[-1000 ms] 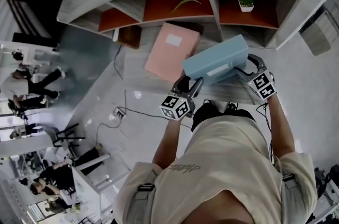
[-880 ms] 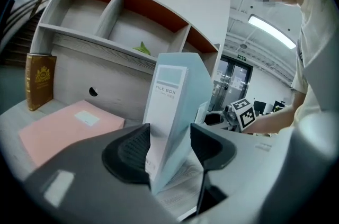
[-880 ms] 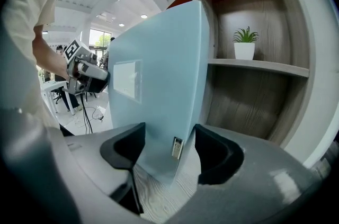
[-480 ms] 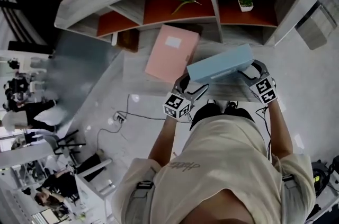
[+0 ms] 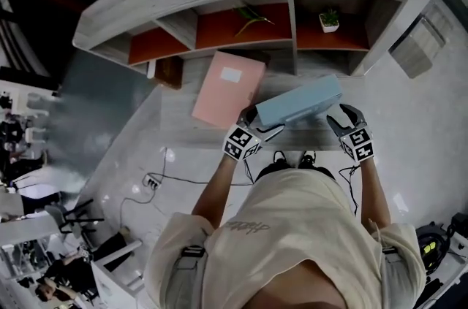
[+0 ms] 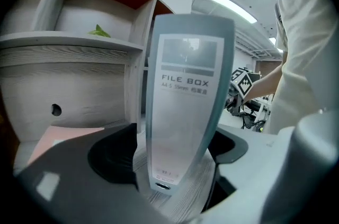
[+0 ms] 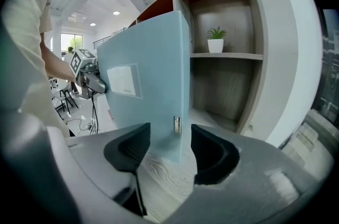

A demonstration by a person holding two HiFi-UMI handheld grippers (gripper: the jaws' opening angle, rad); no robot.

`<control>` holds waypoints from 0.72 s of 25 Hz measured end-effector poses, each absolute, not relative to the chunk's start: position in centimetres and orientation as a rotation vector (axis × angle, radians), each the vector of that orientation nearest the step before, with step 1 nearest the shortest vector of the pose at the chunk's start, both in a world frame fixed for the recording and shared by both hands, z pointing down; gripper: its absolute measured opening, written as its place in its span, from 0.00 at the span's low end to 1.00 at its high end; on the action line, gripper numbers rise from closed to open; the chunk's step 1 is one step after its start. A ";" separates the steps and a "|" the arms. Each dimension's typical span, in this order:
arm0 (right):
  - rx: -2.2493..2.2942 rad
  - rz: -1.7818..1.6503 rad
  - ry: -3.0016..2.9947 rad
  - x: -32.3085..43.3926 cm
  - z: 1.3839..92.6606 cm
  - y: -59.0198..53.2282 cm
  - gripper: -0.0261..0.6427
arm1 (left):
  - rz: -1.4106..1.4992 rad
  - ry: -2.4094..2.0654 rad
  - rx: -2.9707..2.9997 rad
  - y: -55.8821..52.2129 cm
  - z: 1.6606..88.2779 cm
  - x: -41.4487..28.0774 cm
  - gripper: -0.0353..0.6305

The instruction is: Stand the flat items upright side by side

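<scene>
Nearest me, the left gripper (image 5: 265,123) has just been opening its jaws, now wide around the labelled spine of the blue file box (image 5: 296,104). The box stands upright on the desk (image 5: 175,110). The right gripper (image 5: 341,117) has been closing its jaws round the far end, not pressing it. Beyond, the pink file box (image 5: 227,88) lies flat.

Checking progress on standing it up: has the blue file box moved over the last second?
Yes. The blue file box has tipped from slanted to upright, settling onto the desk beside the flat pink file box.

Bright, even indoor light; heavy fisheye distortion, dark vignetted corners.
</scene>
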State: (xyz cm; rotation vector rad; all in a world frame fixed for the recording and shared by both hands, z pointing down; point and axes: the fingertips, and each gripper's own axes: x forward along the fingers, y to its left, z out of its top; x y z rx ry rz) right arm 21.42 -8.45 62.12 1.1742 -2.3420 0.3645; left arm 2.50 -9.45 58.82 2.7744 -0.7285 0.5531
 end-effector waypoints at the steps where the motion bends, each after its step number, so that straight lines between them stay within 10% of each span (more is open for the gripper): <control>1: 1.187 0.376 -2.338 21.5 62.2 -8.0 0.39 | 0.574 -0.702 2.783 -9.5 59.1 2.7 0.69; 18: 1.347 0.474 -2.338 22.1 61.0 -7.4 0.36 | 0.586 -0.769 2.803 -8.8 59.7 2.6 0.55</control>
